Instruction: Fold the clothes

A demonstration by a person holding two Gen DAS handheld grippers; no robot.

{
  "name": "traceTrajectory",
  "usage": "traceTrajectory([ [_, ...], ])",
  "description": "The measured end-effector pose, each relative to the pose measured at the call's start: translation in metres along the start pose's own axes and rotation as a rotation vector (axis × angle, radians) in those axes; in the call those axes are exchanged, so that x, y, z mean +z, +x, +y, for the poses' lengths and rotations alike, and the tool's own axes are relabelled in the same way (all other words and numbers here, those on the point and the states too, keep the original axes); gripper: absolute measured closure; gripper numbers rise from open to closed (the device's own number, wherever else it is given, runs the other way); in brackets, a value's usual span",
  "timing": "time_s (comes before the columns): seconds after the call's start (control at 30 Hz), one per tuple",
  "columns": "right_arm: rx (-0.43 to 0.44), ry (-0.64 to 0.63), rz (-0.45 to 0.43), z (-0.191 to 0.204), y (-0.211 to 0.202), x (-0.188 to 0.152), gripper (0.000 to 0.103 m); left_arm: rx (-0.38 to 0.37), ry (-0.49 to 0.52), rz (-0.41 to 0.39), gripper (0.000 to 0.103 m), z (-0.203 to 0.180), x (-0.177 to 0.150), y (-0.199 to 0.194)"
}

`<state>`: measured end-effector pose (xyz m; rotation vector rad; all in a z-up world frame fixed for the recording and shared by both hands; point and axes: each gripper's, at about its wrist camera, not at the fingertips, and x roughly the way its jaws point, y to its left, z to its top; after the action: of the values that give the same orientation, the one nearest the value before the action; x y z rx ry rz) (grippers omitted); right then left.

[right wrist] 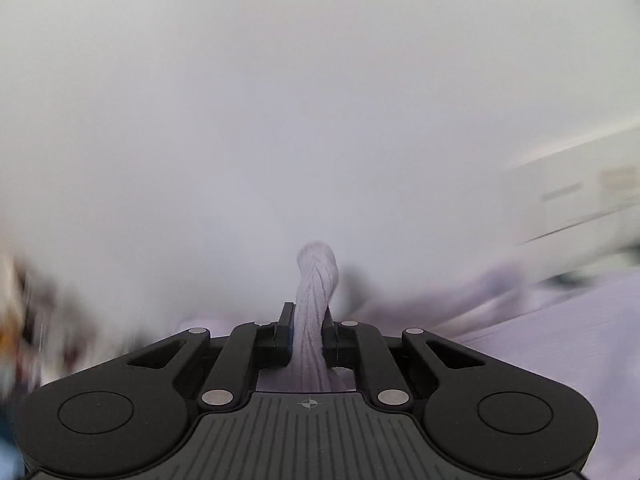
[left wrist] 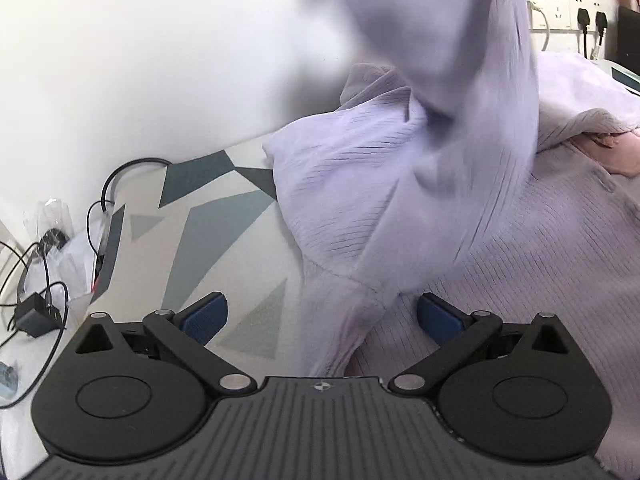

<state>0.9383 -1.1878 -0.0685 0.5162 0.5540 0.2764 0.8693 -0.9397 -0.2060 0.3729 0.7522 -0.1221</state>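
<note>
A pale lilac ribbed knit garment [left wrist: 520, 256] lies spread over the right of the patterned surface in the left wrist view. One part of it [left wrist: 460, 92] is lifted and hangs blurred from above. My left gripper [left wrist: 322, 314] is open just above the cloth, blue pads [left wrist: 206, 316] wide apart, with a fold of the knit lying between them untouched. In the right wrist view my right gripper [right wrist: 308, 330] is shut on a bunched strip of the same lilac knit [right wrist: 316, 280], which sticks up past the fingertips. The rest of that view is blurred.
The surface is a cover with grey and teal triangles [left wrist: 208, 232]. Black cables and a charger [left wrist: 36, 312] lie at its left edge. Wall sockets with plugs [left wrist: 580, 8] are at the far right. A pink cloth [left wrist: 616, 152] peeks out beside the knit.
</note>
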Motion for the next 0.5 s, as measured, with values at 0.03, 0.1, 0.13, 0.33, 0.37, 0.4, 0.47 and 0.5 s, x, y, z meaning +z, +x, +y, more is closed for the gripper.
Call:
traceTrajectory([
  [0.03,-0.039,0.05,-0.073,-0.02,-0.029,0.005,0.093,0.001,0.004,-0.003,0.0,0.0,0.0,0.001],
  [0.1,-0.152,0.134,-0.1,-0.062,-0.067,-0.011,0.089,-0.001,0.01,-0.008,0.0,0.0,0.0,0.002],
  [0.13,-0.208,0.176,-0.114,-0.083,-0.087,-0.019,0.084,-0.003,0.011,-0.011,0.0,0.0,0.0,0.003],
  [0.33,-0.476,0.372,0.002,-0.166,-0.14,-0.093,0.07,-0.007,0.008,-0.005,0.0,0.0,0.001,0.002],
  [0.37,-0.484,0.393,-0.006,-0.169,-0.143,-0.102,0.069,-0.008,0.008,-0.004,0.0,0.0,0.001,0.002],
  [0.4,-0.485,0.409,-0.012,-0.173,-0.148,-0.105,0.068,-0.007,0.007,-0.004,0.0,-0.001,0.001,0.002],
  [0.47,-0.477,0.433,-0.022,-0.178,-0.151,-0.105,0.067,0.007,0.008,-0.013,0.0,-0.003,0.001,0.002],
  [0.5,-0.468,0.447,-0.031,-0.183,-0.153,-0.105,0.065,0.017,0.011,-0.021,0.0,-0.004,0.001,0.001],
])
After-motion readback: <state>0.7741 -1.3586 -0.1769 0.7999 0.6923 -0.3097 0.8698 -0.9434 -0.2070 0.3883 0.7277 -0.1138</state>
